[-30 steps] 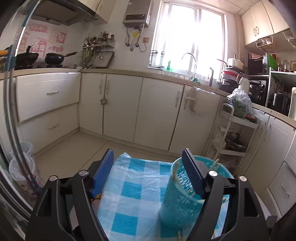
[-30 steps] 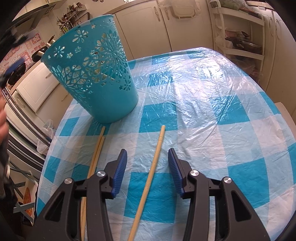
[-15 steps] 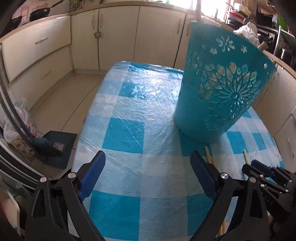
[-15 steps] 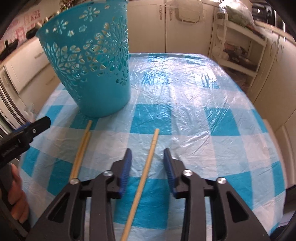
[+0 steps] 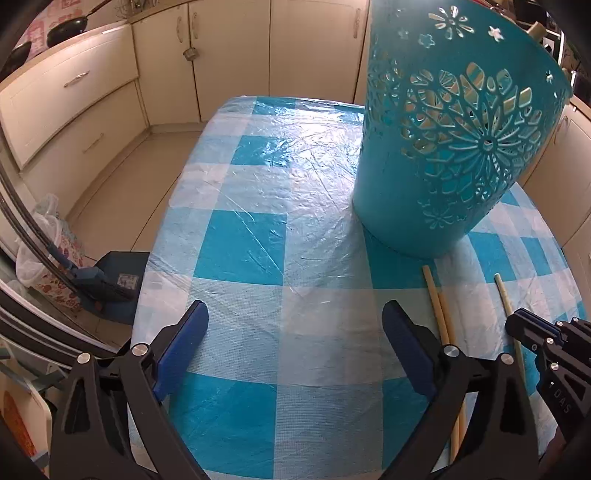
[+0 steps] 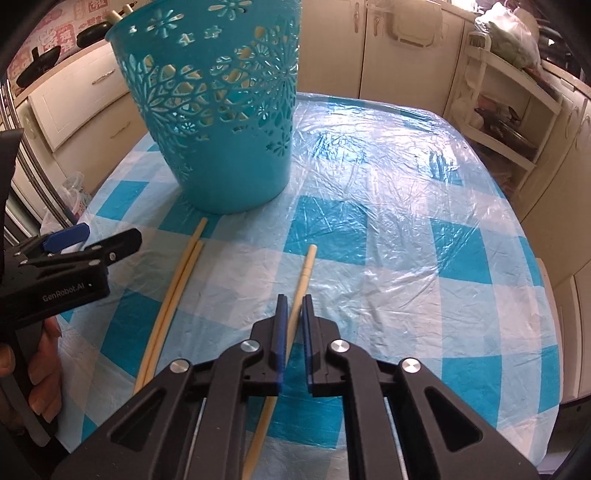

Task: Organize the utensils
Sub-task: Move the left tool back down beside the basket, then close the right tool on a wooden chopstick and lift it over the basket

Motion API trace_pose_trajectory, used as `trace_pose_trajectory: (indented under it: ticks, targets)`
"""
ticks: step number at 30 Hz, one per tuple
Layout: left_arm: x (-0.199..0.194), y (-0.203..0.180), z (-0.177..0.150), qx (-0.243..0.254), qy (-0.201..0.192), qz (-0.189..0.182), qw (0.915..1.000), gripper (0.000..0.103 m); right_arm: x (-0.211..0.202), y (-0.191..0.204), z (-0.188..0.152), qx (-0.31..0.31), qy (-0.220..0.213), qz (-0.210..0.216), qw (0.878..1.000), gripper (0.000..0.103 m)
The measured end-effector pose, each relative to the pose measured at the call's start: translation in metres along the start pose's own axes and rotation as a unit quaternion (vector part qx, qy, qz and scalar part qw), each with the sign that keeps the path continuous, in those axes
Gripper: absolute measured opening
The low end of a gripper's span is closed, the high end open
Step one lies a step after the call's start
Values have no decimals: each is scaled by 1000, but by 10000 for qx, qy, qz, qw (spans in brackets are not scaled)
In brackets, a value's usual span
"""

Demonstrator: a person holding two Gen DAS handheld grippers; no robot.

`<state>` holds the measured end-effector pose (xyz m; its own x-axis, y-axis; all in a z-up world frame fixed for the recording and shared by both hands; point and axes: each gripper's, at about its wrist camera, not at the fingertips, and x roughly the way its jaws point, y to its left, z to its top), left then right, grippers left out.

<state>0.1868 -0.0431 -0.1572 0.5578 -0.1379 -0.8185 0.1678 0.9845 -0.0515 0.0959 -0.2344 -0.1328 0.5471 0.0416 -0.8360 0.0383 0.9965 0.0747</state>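
A teal cut-out basket (image 5: 443, 147) (image 6: 221, 129) stands on the blue-checked table (image 5: 240, 240) (image 6: 424, 258), with chopstick ends (image 6: 118, 13) poking above its rim. In front of it a pair of pale chopsticks (image 6: 177, 288) (image 5: 439, 306) lies flat, and a single chopstick (image 6: 308, 266) (image 5: 504, 295) lies to their right. My right gripper (image 6: 294, 306) (image 5: 524, 325) is shut on that single chopstick near its middle. My left gripper (image 5: 293, 314) (image 6: 92, 243) hovers low over bare cloth left of the pair; its jaws are opening and hold nothing.
Cream kitchen cabinets ring the table. On the floor to the left sit plastic bags (image 5: 40, 236) and a blue box (image 5: 118, 273). A white shelf rack (image 6: 509, 110) stands beyond the table's right edge. A person's hand (image 6: 40, 369) grips the left tool.
My left gripper has dropped and tipped down from looking across the kitchen to hovering over the table, its jaws wider. My right jaws have closed onto the single chopstick.
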Motion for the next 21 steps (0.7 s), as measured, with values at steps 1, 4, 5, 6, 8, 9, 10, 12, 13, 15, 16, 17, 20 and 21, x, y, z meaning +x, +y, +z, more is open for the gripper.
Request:
trace_pose_trajectory:
  ticks: [1, 4, 5, 6, 8, 9, 10, 12, 13, 15, 16, 17, 20, 21]
  targets:
    - [0, -1, 0, 15, 7, 3, 10000, 92, -1, -1, -1, 90, -16, 47, 9999, 6]
    - [1, -3, 0, 40, 19, 10, 10000, 93, -8, -9, -6, 431, -87, 354, 9984, 6]
    - [1, -3, 0, 43, 21, 9, 10000, 93, -12, -12, -8, 527, -132, 468, 9974, 6]
    - [1, -3, 0, 47, 23, 10, 10000, 94, -17, -15, -8, 620, -181, 597, 9961, 6]
    - [1, -4, 1, 59, 30, 18, 10000, 94, -29, -17, -9, 804, -307, 868, 9925, 6]
    - [1, -4, 0, 66, 32, 19, 10000, 94, -33, -19, -8, 882, -370, 984, 9905, 6]
    - [2, -5, 0, 73, 36, 18, 10000, 94, -40, -19, -7, 960, -446, 1113, 9881, 6]
    - [2, -5, 0, 86, 43, 13, 10000, 95, -56, -22, -1, 1113, -656, 1438, 9811, 6]
    - [2, -5, 0, 91, 46, 15, 9999, 95, -66, -23, 4, 1154, -789, 1576, 9776, 6]
    - [2, -5, 0, 109, 54, 31, 9999, 95, -85, -23, 17, 1193, -1047, 1785, 9710, 6]
    - [2, -6, 0, 119, 57, 36, 9999, 95, -96, -22, 25, 1211, -1218, 1908, 9665, 6]
    - [2, -6, 0, 128, 60, 40, 9999, 95, -107, -21, 36, 1226, -1405, 2006, 9618, 6]
    - [2, -7, -1, 156, 69, 54, 9998, 95, -134, -16, 68, 1218, -1970, 2179, 9481, 6]
    - [3, -8, 0, 162, 71, 55, 9998, 95, -144, -13, 82, 1190, -2217, 2194, 9426, 6]
